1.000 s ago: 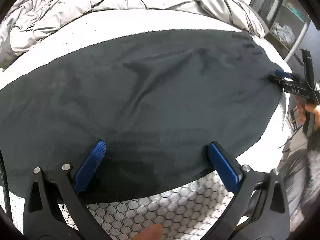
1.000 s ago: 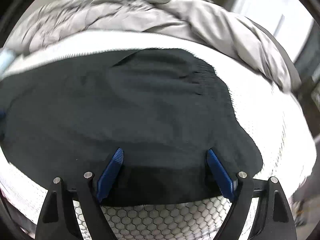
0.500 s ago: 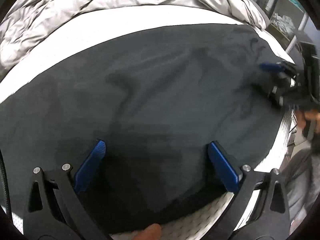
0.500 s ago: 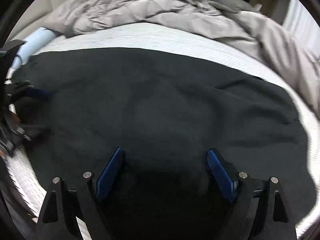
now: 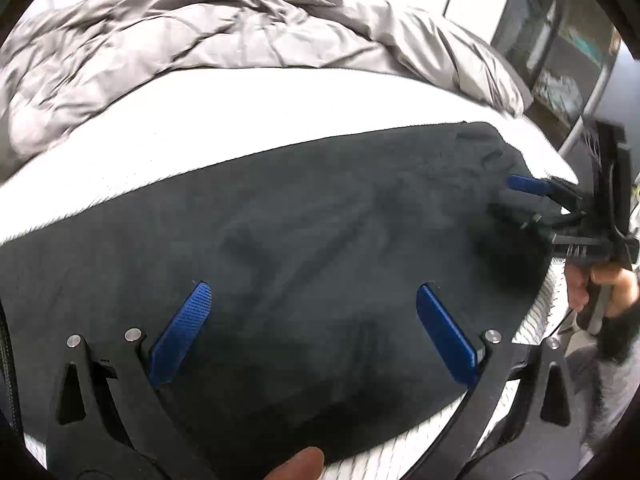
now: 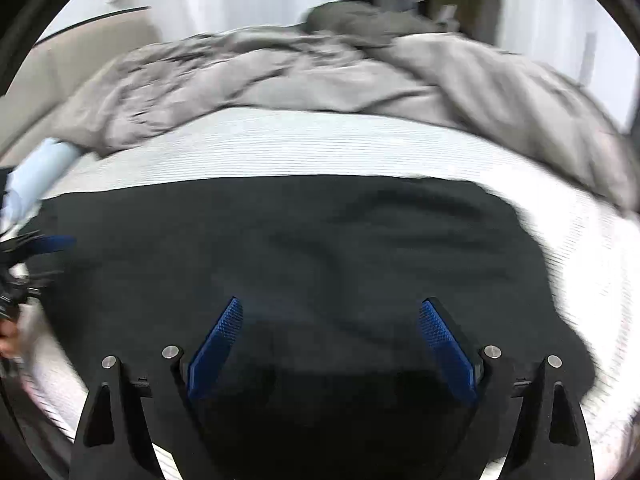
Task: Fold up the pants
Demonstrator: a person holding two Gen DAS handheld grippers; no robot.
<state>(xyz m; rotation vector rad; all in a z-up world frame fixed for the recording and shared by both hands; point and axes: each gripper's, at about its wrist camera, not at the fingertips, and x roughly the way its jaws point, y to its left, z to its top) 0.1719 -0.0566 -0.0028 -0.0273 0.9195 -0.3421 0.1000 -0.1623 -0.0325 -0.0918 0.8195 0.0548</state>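
Note:
The black pants (image 5: 320, 216) lie spread flat across the white mattress (image 5: 224, 120), with shallow wrinkles. My left gripper (image 5: 312, 288) hovers over their near edge, its blue pads wide apart with nothing between them. At the right edge of the left wrist view, a hand holds my right gripper (image 5: 520, 204) by the pants' right end. In the right wrist view the pants (image 6: 320, 248) fill the lower half. My right gripper (image 6: 332, 304) is over them with its jaws opening and no cloth pinched. The left gripper (image 6: 40, 244) shows blurred at the far left.
A crumpled grey duvet (image 5: 200, 40) is heaped along the far side of the bed (image 6: 320, 76). A light blue pillow (image 6: 44, 168) lies at the left. A dark metal shelf (image 5: 568, 60) stands past the bed's right corner. White curtains hang behind.
Both grippers have drawn back and risen, so more mattress and duvet show beyond the pants. The right gripper has swung left to face along the pants.

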